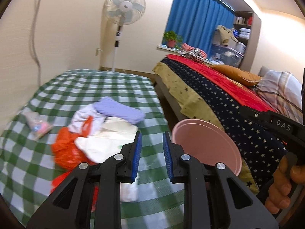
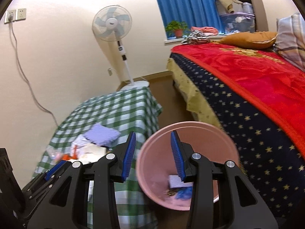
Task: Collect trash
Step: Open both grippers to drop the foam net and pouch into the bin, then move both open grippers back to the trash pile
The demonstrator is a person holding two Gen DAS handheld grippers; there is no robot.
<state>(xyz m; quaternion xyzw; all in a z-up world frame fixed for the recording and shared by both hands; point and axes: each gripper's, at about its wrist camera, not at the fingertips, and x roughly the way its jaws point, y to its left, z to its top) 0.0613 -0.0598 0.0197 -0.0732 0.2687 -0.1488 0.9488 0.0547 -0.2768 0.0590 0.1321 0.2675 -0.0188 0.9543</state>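
Trash pile [image 1: 91,139] at centre-left of the left wrist frame, on the green-checked tablecloth [image 1: 118,87]: orange plastic bag [image 1: 66,150], white crumpled paper [image 1: 103,143], lilac cloth [image 1: 122,108] on top with its long axis running lower right to upper left. Lies ahead and left of the left gripper [image 1: 152,148], plainly the nearer one. Pink bin [image 2: 183,164] at lower centre of the right wrist frame, beside the table, some scraps already in its bottom. Left gripper narrowly parted, nothing between the blue pads [image 1: 137,152], touching nothing. Right gripper [image 2: 152,152] parted wider, empty, one finger over the bin mouth, the other outside its rim. Probably another reach leftward into the pile next.
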